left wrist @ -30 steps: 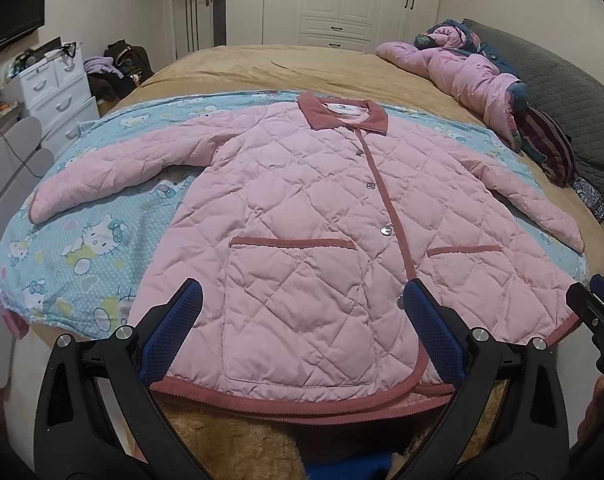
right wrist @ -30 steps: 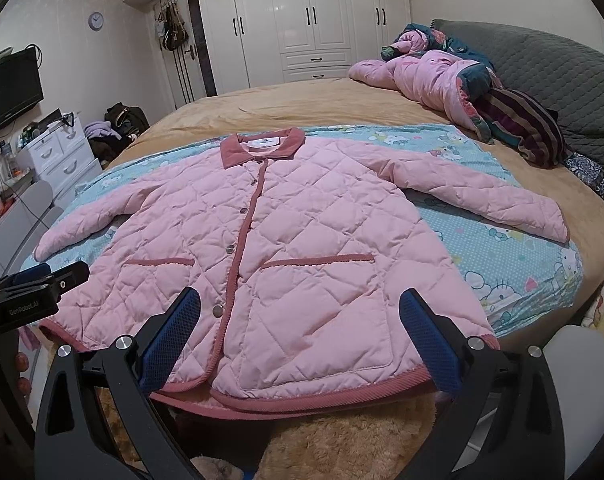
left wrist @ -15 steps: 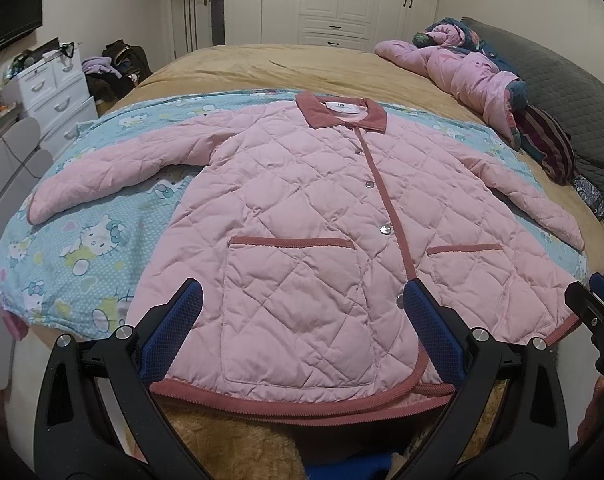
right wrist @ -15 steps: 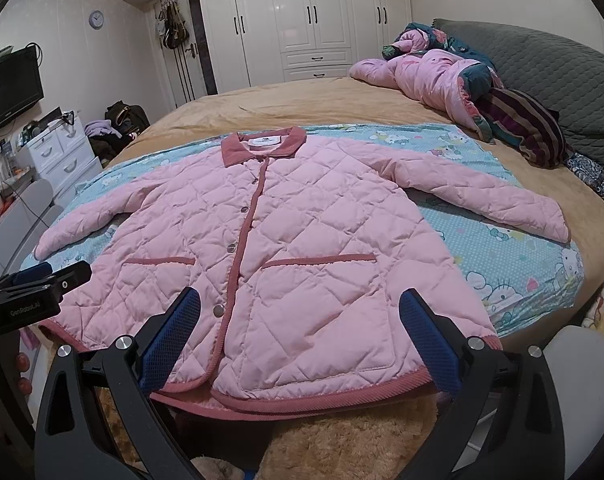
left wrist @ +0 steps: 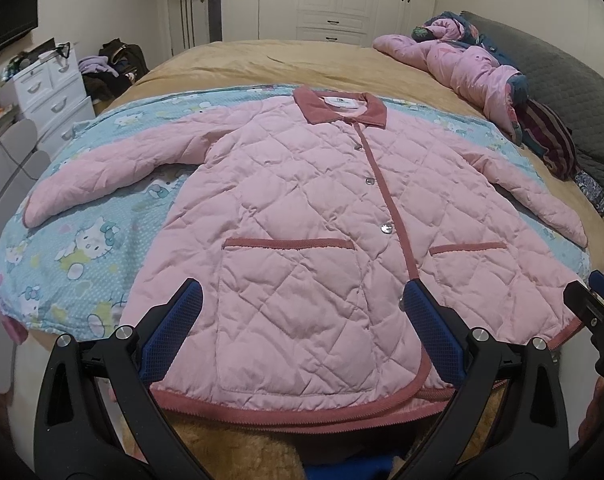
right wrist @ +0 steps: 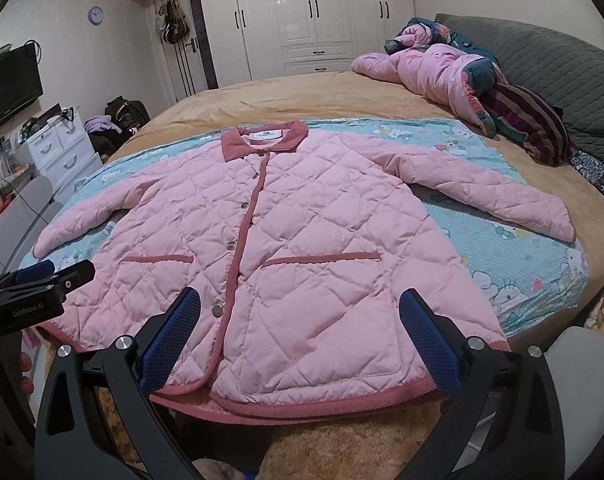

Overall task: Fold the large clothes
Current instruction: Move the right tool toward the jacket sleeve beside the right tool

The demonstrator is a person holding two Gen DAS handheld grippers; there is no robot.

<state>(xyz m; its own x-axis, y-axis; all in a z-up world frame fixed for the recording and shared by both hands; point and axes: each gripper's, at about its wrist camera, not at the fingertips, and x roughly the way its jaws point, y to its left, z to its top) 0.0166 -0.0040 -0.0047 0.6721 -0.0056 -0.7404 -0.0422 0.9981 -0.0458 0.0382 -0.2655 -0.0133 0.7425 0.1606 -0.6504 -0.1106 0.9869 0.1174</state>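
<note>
A pink quilted jacket (left wrist: 302, 216) with dark pink trim lies flat and buttoned, front up, on a blue cartoon-print sheet (left wrist: 81, 248), sleeves spread to both sides. It also shows in the right wrist view (right wrist: 285, 240). My left gripper (left wrist: 302, 332) is open and empty, hovering at the jacket's hem on its left half. My right gripper (right wrist: 297, 336) is open and empty at the hem on its right half. Each gripper shows at the edge of the other's view: the right one (left wrist: 598, 304) and the left one (right wrist: 41, 284).
The bed (right wrist: 302, 96) has a tan cover. A heap of pink and striped clothes (right wrist: 462, 80) lies at its far right by a grey headboard (right wrist: 562, 64). White drawers (left wrist: 49, 96), a TV (right wrist: 5, 88) and wardrobes (right wrist: 322, 16) stand beyond.
Both grippers have barely moved; the jacket lies as before.
</note>
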